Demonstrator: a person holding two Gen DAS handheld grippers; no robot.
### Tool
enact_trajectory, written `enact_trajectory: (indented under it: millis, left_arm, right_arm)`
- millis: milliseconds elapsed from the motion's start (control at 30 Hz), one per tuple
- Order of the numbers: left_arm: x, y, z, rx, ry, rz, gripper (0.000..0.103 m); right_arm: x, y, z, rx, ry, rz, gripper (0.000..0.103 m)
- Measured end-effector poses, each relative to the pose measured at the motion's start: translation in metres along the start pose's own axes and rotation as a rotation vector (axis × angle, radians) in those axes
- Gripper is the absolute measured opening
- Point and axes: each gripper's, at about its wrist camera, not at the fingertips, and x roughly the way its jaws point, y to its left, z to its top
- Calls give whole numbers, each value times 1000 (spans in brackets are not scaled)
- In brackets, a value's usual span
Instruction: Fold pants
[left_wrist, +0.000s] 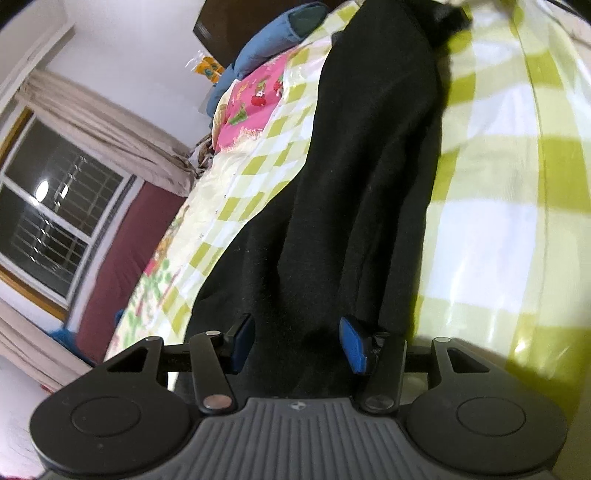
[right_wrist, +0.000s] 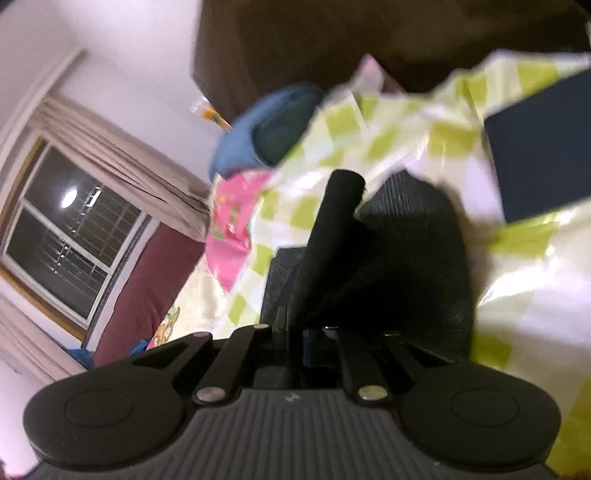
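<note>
Black pants (left_wrist: 362, 177) lie stretched out lengthwise on a green-and-white checked sheet (left_wrist: 509, 206) over the bed. My left gripper (left_wrist: 297, 343) is open, its blue pads (left_wrist: 352, 345) spread on either side of the near end of the pants, just above the cloth. My right gripper (right_wrist: 295, 332) is shut on a bunched fold of the black pants (right_wrist: 388, 251), which rises in front of the camera. The view there is blurred.
A blue pillow (left_wrist: 273, 37) and a pink printed cloth (left_wrist: 255, 107) lie at the head of the bed. A dark headboard (right_wrist: 332, 37) stands behind. A window (left_wrist: 55, 221) with curtains is at left. A dark blue flat object (right_wrist: 539, 147) lies on the sheet at right.
</note>
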Motion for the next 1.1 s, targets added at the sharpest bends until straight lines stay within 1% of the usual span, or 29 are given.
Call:
enact_trajectory:
  millis: [33, 67, 100, 133, 167, 200, 267, 300, 333, 367, 400, 433, 467, 500, 533, 567, 600, 633, 667, 700, 767, 833, 867, 900, 933, 967, 1000, 1033, 1100]
  left_arm:
    - [0, -1, 1, 0, 0, -1, 64]
    - [-1, -3, 1, 8, 0, 2, 64]
    - [-3, -5, 0, 21, -5, 9, 64]
    - [-5, -6, 0, 28, -9, 10, 64]
    - [-8, -7, -1, 29, -13, 4, 65]
    - [-10, -6, -1, 24, -16, -9, 67]
    - [-13, -6, 0, 15, -26, -31, 70]
    - [-11, -7, 1, 13, -24, -39, 71]
    - [-7, -8, 2, 13, -14, -48, 71]
    - [-4, -9, 4, 23, 0, -53, 71]
    - [-4, -9, 7, 29, 0, -48, 72]
    - [-6, -8, 9, 21, -3, -53, 72]
    - [-10, -4, 11, 2, -12, -68, 72]
    - [-14, -1, 13, -26, -23, -96, 72]
    - [-16, 0, 12, -40, -21, -124, 72]
    - [-14, -1, 13, -42, -1, -170, 72]
    - [-12, -5, 13, -29, 24, -200, 70]
    - [-12, -12, 11, -4, 24, -189, 70]
    - [-15, -17, 11, 23, 9, -168, 70]
    - [-18, -20, 12, 30, 8, -162, 70]
    - [-24, -17, 15, 13, -1, -169, 70]
    - [-35, -10, 20, -11, -50, -159, 71]
    - [-40, -5, 23, -30, -75, -150, 71]
    - [-44, -1, 26, -62, -96, -152, 74]
    - [-42, 3, 29, -99, -96, -172, 77]
    - [-35, 4, 30, -130, -66, -211, 83]
    - [-20, 0, 32, -143, 15, -298, 82]
    - [-11, -8, 29, -145, 66, -349, 71]
    - [-18, -15, 25, -135, 48, -356, 68]
  right_arm:
    - [2, -6, 0, -2, 8, -31, 7]
    - [6, -17, 0, 44, 30, -73, 7]
    - [7, -28, -1, 109, 50, -90, 7]
    - [3, -36, -2, 157, 47, -77, 7]
    - [-7, -36, -4, 163, 22, -58, 7]
    - [-17, -32, -5, 141, -8, -45, 7]
    - [-31, -23, -6, 55, -68, -26, 7]
    - [-28, -22, -5, 14, -77, -53, 7]
    - [-16, -29, -1, 14, -38, -121, 7]
    - [-4, -44, 5, 102, 30, -173, 7]
    - [-2, -55, 8, 193, 55, -156, 7]
    - [-9, -57, 9, 228, 38, -109, 7]
    - [-19, -50, 10, 197, 5, -79, 7]
    - [-28, -42, 10, 144, -19, -79, 7]
    - [-31, -39, 11, 123, -25, -88, 7]
    - [-33, -42, 13, 134, -11, -107, 7]
    - [-34, -52, 15, 175, 4, -128, 7]
    - [-37, -59, 16, 221, 8, -142, 7]
    - [-44, -63, 17, 237, -2, -135, 7]
    - [-51, -61, 16, 213, -13, -129, 7]
    - [-54, -48, 17, 127, -15, -165, 7]
    - [-46, -41, 21, 77, 21, -215, 7]
    - [-48, -42, 21, 90, 26, -217, 7]
    - [-52, -42, 22, 108, 12, -177, 7]
    - [-58, -38, 22, 113, -6, -147, 7]
    - [-59, -35, 21, 98, -19, -151, 7]
    - [-57, -36, 21, 88, -14, -173, 7]
    - [-54, -40, 20, 95, 5, -199, 7]
    - [-51, -50, 19, 122, 31, -225, 7]
